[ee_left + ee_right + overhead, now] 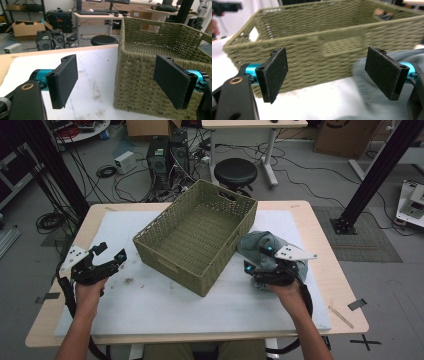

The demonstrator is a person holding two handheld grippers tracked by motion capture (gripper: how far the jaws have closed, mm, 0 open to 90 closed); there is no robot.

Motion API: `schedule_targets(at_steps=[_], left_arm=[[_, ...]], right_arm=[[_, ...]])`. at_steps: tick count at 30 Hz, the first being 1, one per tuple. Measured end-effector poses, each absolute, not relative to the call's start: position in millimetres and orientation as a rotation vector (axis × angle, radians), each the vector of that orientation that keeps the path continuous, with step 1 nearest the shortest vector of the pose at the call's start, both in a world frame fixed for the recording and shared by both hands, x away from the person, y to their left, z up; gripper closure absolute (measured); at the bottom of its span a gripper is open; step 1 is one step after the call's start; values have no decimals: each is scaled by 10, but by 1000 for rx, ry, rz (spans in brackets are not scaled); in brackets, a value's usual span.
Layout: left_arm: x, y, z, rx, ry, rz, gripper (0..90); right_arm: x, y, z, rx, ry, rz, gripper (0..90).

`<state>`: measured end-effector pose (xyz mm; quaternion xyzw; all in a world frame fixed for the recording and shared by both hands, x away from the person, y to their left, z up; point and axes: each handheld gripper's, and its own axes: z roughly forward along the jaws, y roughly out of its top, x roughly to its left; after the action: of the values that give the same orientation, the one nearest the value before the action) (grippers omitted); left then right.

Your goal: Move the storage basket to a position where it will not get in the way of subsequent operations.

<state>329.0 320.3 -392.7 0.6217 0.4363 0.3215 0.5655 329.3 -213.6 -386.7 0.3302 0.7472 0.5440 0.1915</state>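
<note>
Left claw [111, 256] sat at 9 o'clock on the desk [320, 240], jaws wide apart, nothing between them, pointed at the basket [197, 236]. In the left gripper view the basket's corner stood just beyond the jaws, not touching. Right claw [256, 268] was at 3 o'clock, jaws also apart and empty, resting over a grey-green cloth [260, 244] that lay bunched just beside the basket's right-hand wall. Right gripper view showed the cloth [387, 100] blurred under the far jaw, basket side ahead. Basket sat skewed at desk centre on the white mat [150, 300].
</note>
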Motion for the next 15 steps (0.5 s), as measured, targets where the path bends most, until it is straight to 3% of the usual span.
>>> schedule_targets(at_steps=[15], left_arm=[[3728,2943,-3948,1549,972,631,202]], right_arm=[[3367,-1738,-4039,961,2173,1522,190]])
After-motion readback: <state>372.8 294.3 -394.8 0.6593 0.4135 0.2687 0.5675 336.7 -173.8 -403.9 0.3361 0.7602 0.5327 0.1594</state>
